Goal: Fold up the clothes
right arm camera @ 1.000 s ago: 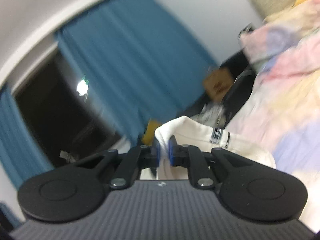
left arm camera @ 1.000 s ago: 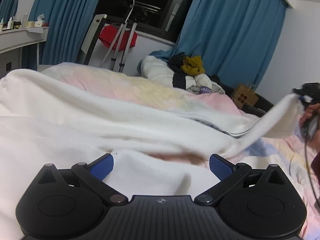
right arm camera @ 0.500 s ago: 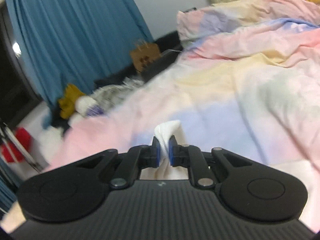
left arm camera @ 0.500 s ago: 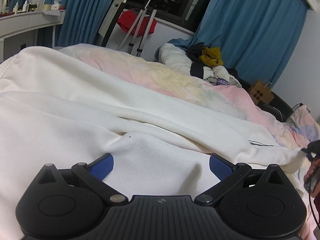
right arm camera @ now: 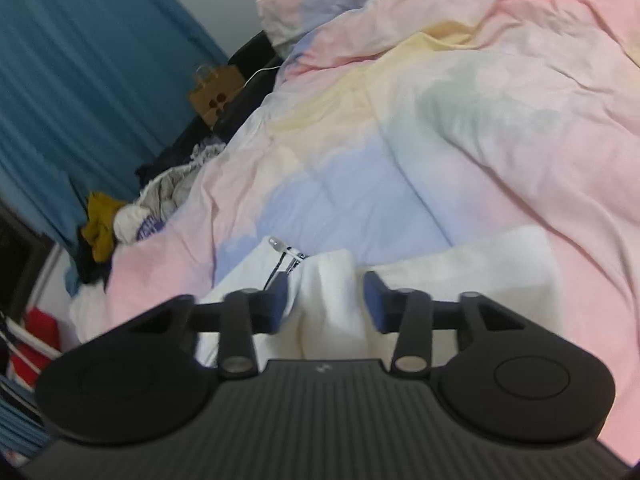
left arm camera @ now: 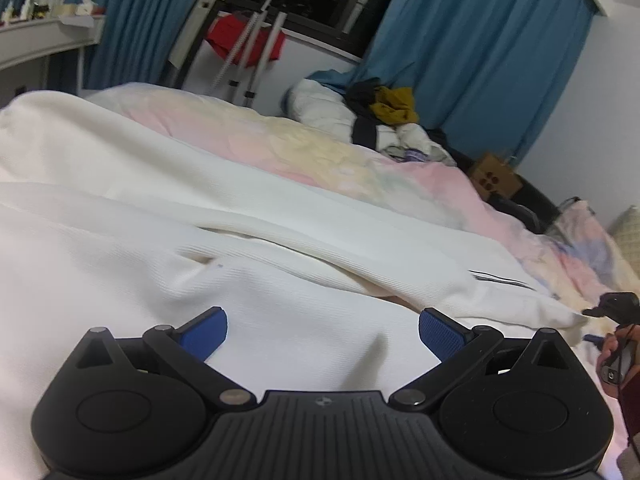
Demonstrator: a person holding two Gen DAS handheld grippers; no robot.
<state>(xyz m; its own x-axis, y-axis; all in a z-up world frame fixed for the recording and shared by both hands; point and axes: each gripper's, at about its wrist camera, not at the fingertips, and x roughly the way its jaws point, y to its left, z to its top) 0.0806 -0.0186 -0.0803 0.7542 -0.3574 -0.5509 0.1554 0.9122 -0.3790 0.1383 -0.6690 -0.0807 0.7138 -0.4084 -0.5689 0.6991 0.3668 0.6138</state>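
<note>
A white ribbed garment (left arm camera: 168,240) lies spread over the pastel duvet (left arm camera: 320,156), one long fold running toward the right. My left gripper (left arm camera: 323,330) hovers low over its near part, open, with only cloth below the blue pads. In the right wrist view a bunched end of the same white garment (right arm camera: 328,292) stands between the parted fingers of my right gripper (right arm camera: 326,296), which is open; the pads sit apart from the cloth. The right gripper (left arm camera: 618,304) and a hand show at the left wrist view's right edge.
A pile of clothes (left arm camera: 384,116) sits at the bed's far end below blue curtains (left arm camera: 480,56). A brown paper bag (right arm camera: 216,92) stands beside the bed. A metal rack with a red item (left arm camera: 244,40) and a white shelf (left arm camera: 44,36) are at the back left.
My right gripper came down to the duvet with the garment end and opened, letting the cloth go. The raised sleeve now lies flat. My left gripper stayed open.
</note>
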